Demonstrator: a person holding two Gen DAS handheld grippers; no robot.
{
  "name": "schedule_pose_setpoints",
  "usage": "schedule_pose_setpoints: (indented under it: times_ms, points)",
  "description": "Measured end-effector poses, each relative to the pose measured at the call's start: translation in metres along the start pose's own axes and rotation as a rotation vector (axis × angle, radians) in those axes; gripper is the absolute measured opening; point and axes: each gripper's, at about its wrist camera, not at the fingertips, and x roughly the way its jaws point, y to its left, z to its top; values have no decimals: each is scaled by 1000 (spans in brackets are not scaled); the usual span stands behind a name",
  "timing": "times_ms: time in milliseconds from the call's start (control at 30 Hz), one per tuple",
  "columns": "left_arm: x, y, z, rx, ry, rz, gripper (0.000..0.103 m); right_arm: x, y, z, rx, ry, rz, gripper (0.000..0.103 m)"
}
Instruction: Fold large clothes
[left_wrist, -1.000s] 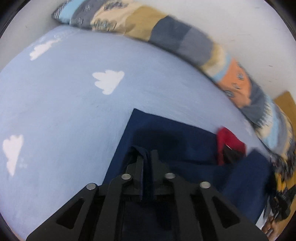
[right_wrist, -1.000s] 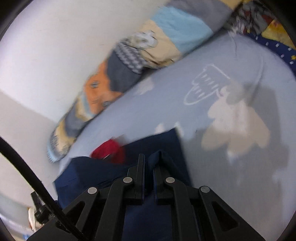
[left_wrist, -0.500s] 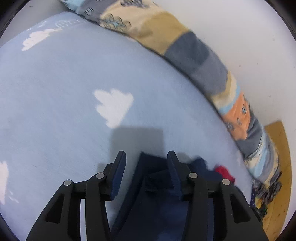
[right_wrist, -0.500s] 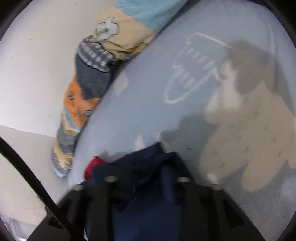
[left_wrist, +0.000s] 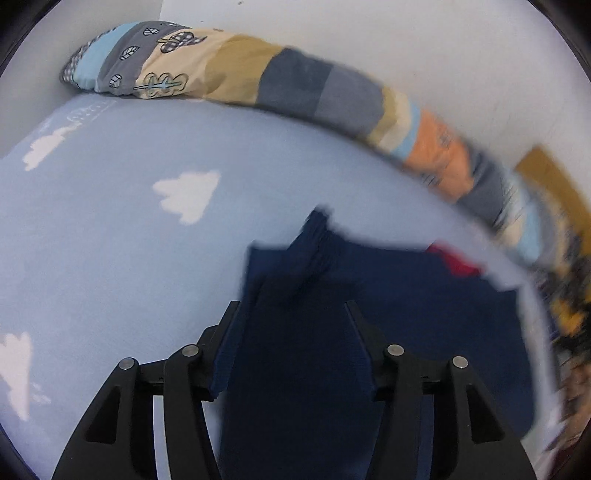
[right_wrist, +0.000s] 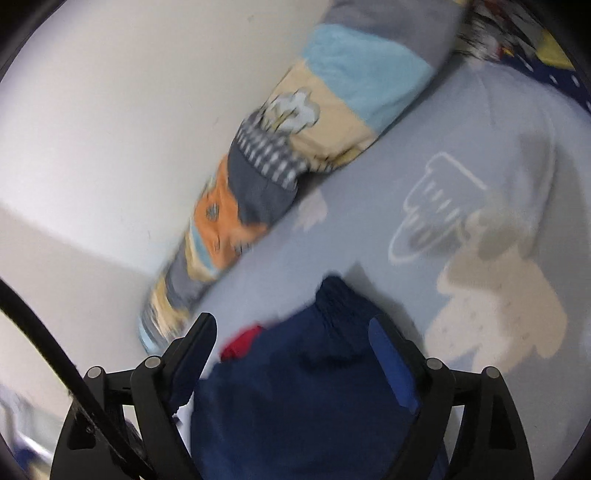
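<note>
Left wrist view: the dark navy knitted garment (left_wrist: 369, 295) is seen low-centre on the pale blue cloud-print bedsheet (left_wrist: 110, 240), between the opening, unclamped left gripper (left_wrist: 291, 332). The right gripper (right_wrist: 291, 343) is likewise opening, nothing pinched. A raised corner may be snagged, undoing the fold.

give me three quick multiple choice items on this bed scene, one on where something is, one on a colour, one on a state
1. Where does the patchwork bolster lie?
A. along the wall at the bed's far edge
B. on top of the garment
C. on the floor

2. What colour is the garment on the bedsheet?
A. white
B. navy blue
C. green

3. How do the jaws of the right gripper stand?
A. pinched on a pillow
B. apart, opening, pads clear of the cloth
C. out of view

Answers:
1 A, it runs between sheet and white wall.
2 B, dark blue cloth, with a small red patch at its far edge.
3 B, the fingers stand wide either side of the cloth.
</note>
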Motion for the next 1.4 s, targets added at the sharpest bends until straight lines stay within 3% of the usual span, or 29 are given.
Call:
schedule_pose_setpoints:
  times_ms: [100, 200, 300, 367, 433, 500, 600, 700, 800, 867, 967, 1067, 1133, 1200, 1300, 1333, 1400]
  points:
    - [5, -9, -18, 92, -22, 128, 52, 19, 28, -30, -202, 48, -99, 86]
    - [-12, -44, -24, 106, -94, 80, 55, 56, 81, -78, -416, 107, -153, 77]
    - [2, -91, -36, 217, -79, 75, 73, 95, 125, -123, -580, 160, -180, 63]
    - [31, -106, -45, 303, -27, 196, 73, 127, 141, -152, -657, 216, -195, 57]
    - [53, -92, -53, 288, -36, 278, 79, 162, 137, -179, -732, 276, -303, 57]
    - [56, -78, -59, 245, -82, 243, 84, 168, 128, -188, -746, 234, -307, 62]
    - [46, -82, -61, 252, -97, 256, 83, 165, 130, -180, -723, 258, -318, 64]
    - [24, -93, -69, 260, -103, 212, 83, 129, 134, -174, -646, 275, -239, 58]
    - [0, -103, -83, 271, -101, 158, 83, 85, 141, -194, -694, 264, -263, 63]
    - [-5, -103, -96, 262, -73, 168, 83, 75, 134, -209, -680, 297, -270, 63]
    - [12, -93, -112, 253, -5, 188, 85, 89, 110, -239, -680, 377, -343, 65]
    - [7, -94, -118, 279, -31, 226, 88, 102, 108, -259, -795, 337, -416, 66]
    - [-9, -91, -119, 219, -16, 198, 85, 97, 114, -248, -703, 387, -401, 63]
    - [-34, -97, -123, 214, -58, 205, 85, 79, 125, -244, -653, 359, -320, 62]
    - [-71, -110, -134, 241, -165, 228, 85, 56, 151, -261, -731, 274, -333, 71]
    - [-83, -114, -138, 243, -196, 246, 85, 57, 152, -266, -715, 285, -325, 77]
    - [-105, -119, -146, 224, -244, 244, 85, 61, 148, -275, -682, 308, -327, 77]
